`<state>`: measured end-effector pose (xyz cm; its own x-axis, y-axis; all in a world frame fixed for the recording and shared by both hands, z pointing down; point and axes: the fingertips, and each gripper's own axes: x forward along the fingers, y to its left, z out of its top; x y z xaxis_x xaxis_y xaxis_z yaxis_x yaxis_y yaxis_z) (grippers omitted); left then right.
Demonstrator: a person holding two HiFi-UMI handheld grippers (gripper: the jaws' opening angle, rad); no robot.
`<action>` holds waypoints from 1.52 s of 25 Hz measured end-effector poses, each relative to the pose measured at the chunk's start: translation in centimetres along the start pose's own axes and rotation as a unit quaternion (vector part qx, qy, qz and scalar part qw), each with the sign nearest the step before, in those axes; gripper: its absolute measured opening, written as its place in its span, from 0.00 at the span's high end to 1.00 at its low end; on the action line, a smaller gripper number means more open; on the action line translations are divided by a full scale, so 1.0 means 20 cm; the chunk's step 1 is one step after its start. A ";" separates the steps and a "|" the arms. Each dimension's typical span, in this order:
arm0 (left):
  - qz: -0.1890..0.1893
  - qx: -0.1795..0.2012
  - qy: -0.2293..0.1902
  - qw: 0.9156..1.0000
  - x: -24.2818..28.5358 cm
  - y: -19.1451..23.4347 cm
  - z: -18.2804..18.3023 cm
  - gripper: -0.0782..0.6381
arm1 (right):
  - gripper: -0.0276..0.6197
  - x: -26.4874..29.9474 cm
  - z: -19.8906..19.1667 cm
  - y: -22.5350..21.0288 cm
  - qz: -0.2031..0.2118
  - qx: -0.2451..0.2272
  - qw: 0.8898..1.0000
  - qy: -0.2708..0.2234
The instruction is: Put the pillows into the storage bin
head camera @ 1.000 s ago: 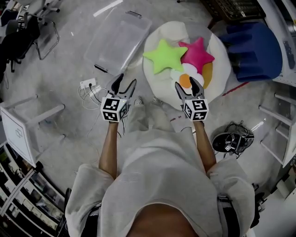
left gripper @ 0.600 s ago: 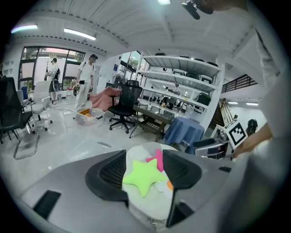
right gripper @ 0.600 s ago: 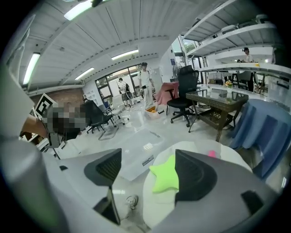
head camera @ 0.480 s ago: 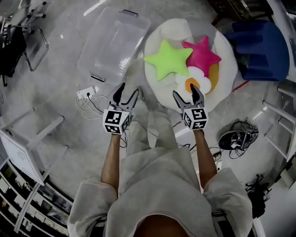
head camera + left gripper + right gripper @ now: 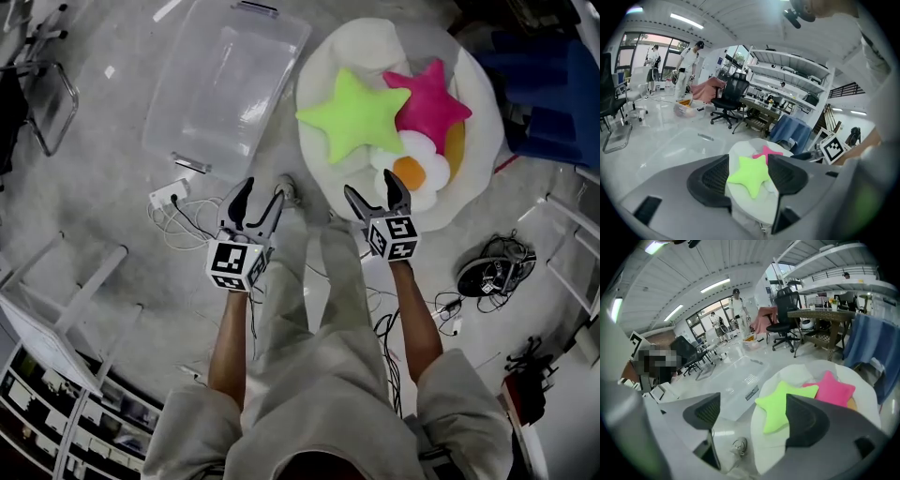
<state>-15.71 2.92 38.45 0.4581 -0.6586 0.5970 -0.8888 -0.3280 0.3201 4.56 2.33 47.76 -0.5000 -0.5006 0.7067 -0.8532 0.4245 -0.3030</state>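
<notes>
- Pillows first: the green star pillow, the pink star pillow and a white flower pillow with an orange middle lie bunched together on a big white beanbag. None is in the clear storage bin, which stands on the floor just beside the beanbag, on the person's left.
- The left gripper hangs in front of the person, short of the beanbag. Its jaws stand apart with nothing between them, and the green star only shows far off through the gap.
- The right gripper is near the beanbag's near edge, closest to the flower pillow. Its jaws are opening, and they too are empty.
- Slipping is the first worry. These pillows look plump and soft, so a shallow pinch on one point of a star could let go halfway to the bin.
- Dragging is the second. The pillows overlap, so lifting the green star carelessly may pull the pink one off the beanbag onto the floor.
- Tripping is the third. A power strip and loose cables lie on the floor near the left gripper and the person's feet, and a step toward the bin could snag them.
- I cannot tell whether a lid sits on the bin. If one does, a dropped pillow would simply rest on top or slide off.
</notes>
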 end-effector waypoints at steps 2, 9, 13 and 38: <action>0.002 -0.005 0.003 1.000 0.04 0.05 -0.07 0.55 | 0.30 0.11 -0.09 -0.04 -0.004 0.016 1.000 0.009; -0.004 -0.011 0.007 1.000 0.24 0.14 -0.25 0.55 | 0.29 0.48 -0.39 -0.20 -0.021 0.063 0.997 0.041; -0.006 -0.009 0.003 1.000 0.35 0.19 -0.32 0.55 | 0.28 0.71 -0.61 -0.30 -0.034 0.087 0.993 0.071; 0.015 -0.016 0.001 1.000 0.46 0.53 -0.67 0.55 | 0.26 1.46 -1.15 -0.66 -0.092 0.218 0.950 0.205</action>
<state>-20.77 2.39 57.15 0.4310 -0.6660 0.6088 -0.9013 -0.2854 0.3258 4.52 -0.58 87.06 -0.3128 -0.1630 0.9357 -0.9456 -0.0389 -0.3229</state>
